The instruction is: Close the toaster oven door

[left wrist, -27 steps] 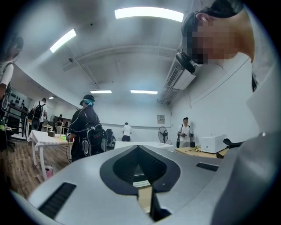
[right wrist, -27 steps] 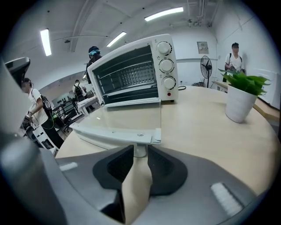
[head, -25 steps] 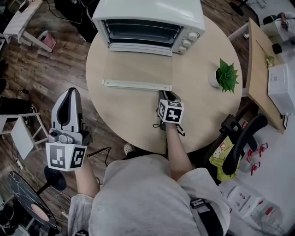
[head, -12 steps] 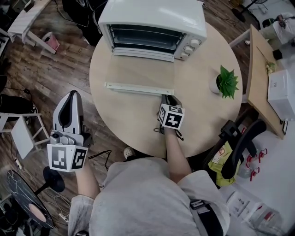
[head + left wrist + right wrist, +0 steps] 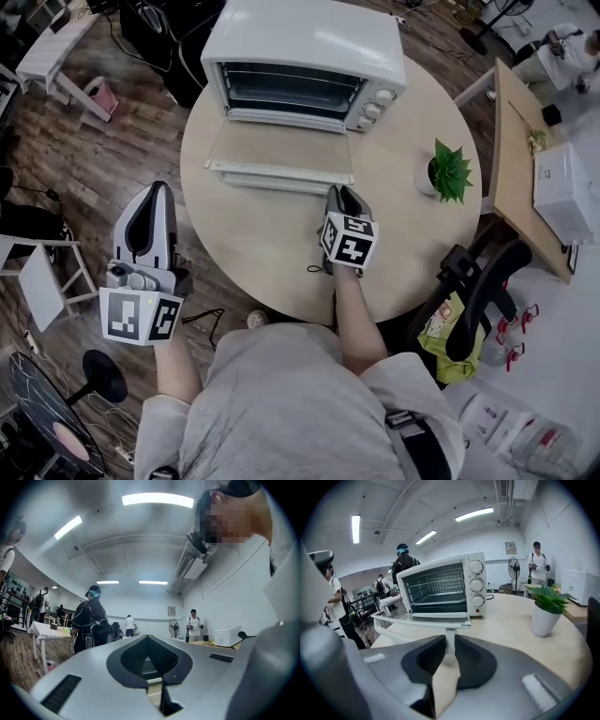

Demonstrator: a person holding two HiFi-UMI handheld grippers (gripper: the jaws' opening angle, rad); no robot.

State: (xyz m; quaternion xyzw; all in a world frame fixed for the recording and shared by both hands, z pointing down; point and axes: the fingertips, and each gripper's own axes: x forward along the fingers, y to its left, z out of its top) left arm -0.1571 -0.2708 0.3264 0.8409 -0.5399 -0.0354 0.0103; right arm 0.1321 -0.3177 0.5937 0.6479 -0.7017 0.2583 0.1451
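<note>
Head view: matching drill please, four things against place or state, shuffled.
1 door
2 plant
3 left hand-held gripper
4 right hand-held gripper

A over the floor, off the table
B clamped on the handle
C open, lying near flat
D right of the oven

Pairs: 1-C, 2-D, 3-A, 4-B. The right jaws have just been closing, the handle between them.

No legible text, brand or number found. Toaster oven (image 5: 309, 56): the marks around its three knobs (image 5: 477, 584) are too small to read. Framed notice (image 5: 510, 548) on the wall beyond the toaster oven, to its right: print illegible. Marker cube (image 5: 349, 239) in front of the toaster oven and second marker cube (image 5: 139, 316) farther off carry black-and-white square patterns only, no letters.
</note>
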